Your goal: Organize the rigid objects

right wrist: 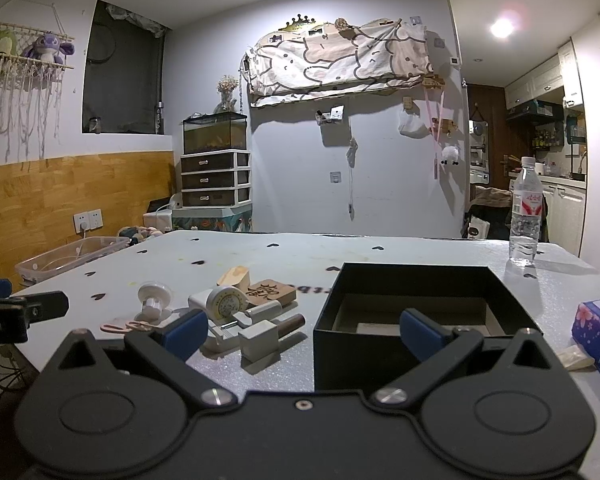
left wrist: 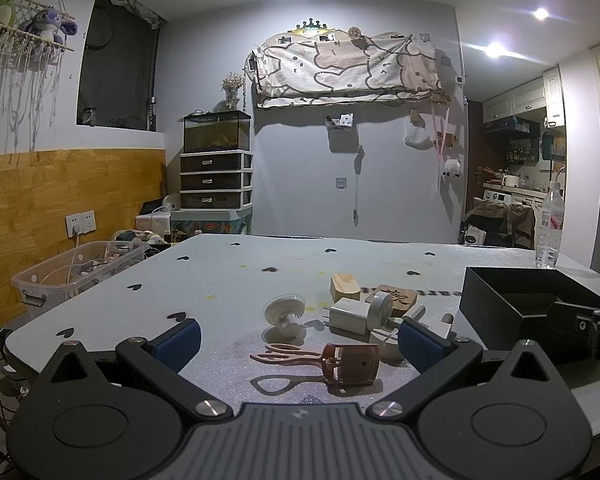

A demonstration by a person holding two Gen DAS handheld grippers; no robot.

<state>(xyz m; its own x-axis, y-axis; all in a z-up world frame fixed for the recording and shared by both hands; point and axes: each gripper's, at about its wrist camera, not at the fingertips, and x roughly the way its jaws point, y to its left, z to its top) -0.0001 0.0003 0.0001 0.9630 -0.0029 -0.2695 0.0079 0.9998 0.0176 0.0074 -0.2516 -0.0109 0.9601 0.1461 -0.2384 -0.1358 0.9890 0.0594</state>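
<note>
A cluster of small rigid objects lies mid-table: a brown eyelash curler [left wrist: 340, 362] with pink handles, a white suction knob [left wrist: 286, 314], a white charger plug [left wrist: 350, 314], a round tape measure [right wrist: 229, 301], a wooden block [left wrist: 345, 286] and an engraved wooden coaster [right wrist: 269, 293]. An open black box [right wrist: 420, 320] stands to their right, also in the left wrist view [left wrist: 520, 294]. My left gripper [left wrist: 298, 342] is open and empty, just above the curler. My right gripper [right wrist: 302, 330] is open and empty, in front of the box's left wall.
A water bottle [right wrist: 525, 222] stands at the table's far right corner. A blue tissue pack [right wrist: 598, 340] lies at the right edge. A clear plastic bin [left wrist: 80, 276] sits on the floor left of the table [left wrist: 240, 272].
</note>
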